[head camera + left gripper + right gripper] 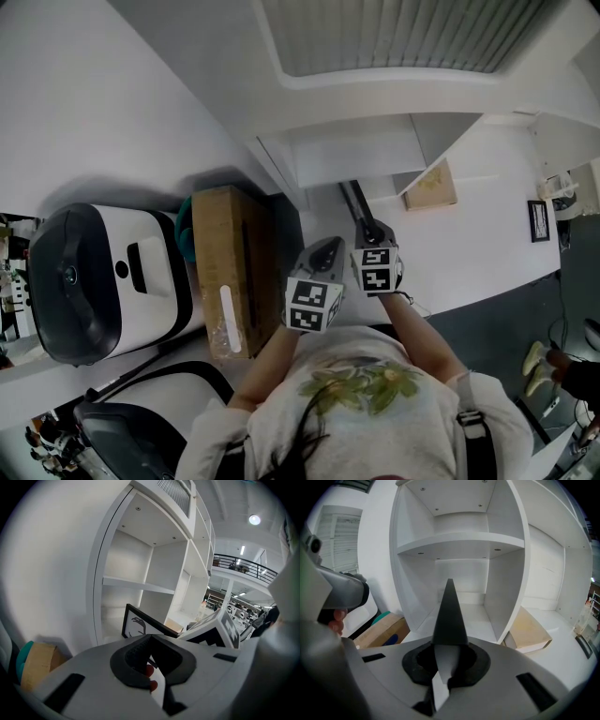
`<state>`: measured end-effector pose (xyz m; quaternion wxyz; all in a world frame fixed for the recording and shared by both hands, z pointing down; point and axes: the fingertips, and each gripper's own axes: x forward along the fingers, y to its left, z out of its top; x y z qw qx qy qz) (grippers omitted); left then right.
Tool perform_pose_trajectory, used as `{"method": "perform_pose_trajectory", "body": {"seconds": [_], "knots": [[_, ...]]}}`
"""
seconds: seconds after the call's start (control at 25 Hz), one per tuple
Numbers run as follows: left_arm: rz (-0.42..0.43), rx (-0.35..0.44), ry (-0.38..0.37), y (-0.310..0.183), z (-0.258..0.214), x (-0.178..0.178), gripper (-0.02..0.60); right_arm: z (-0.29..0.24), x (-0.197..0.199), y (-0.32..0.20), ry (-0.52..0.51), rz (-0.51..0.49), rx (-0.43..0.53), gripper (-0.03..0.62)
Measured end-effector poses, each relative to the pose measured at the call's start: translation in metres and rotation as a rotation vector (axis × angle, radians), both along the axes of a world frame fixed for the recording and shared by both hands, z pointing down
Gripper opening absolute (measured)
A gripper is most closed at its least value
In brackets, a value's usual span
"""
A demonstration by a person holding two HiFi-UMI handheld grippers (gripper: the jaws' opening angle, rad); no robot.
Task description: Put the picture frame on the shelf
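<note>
right gripper view: my right gripper (pixel 445 667) is clamped on the picture frame (pixel 450 616), edge-on before the shelf (pixel 461 541); left gripper (pixel 152 667) pinches it too (apparently). carrying step; next, set it inside, upright.

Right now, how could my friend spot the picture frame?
Find the tall white shelf unit. In front of its cubbies, the right gripper clamps a thin black picture frame with a white picture inside. Unlike the brown cardboard box beside the shelf, it is dark-rimmed and held up.
</note>
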<state>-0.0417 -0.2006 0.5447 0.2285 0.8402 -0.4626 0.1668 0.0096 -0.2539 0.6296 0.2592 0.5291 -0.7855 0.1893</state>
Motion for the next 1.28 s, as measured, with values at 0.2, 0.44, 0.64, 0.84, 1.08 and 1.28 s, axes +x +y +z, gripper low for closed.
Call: {"method": "perform_pose_trajectory", "body": {"seconds": [0.2, 0.44, 0.64, 0.84, 1.08, 1.28], "knots": [[-0.002, -0.004, -0.004, -0.003, 0.001, 0.002, 0.023, 0.001, 0.003, -0.005, 0.002, 0.01, 0.004, 0.037], [0.001, -0.005, -0.007, -0.005, 0.001, 0.002, 0.023, 0.002, 0.003, -0.011, 0.003, 0.012, 0.01, 0.037], [0.004, -0.006, -0.007, -0.006, 0.002, -0.003, 0.023, 0.003, -0.003, -0.018, 0.0, 0.012, 0.011, 0.037], [0.002, -0.004, -0.007, -0.007, 0.001, -0.003, 0.023, 0.003, -0.005, -0.025, 0.0, 0.011, 0.016, 0.036], [-0.001, -0.004, -0.006, -0.006, 0.002, -0.004, 0.023, 0.003, -0.008, -0.031, 0.011, -0.003, 0.025, 0.037], [-0.005, -0.005, -0.001, -0.006, 0.001, -0.004, 0.023, 0.005, -0.01, -0.036, 0.018, -0.016, 0.028, 0.037]]}}
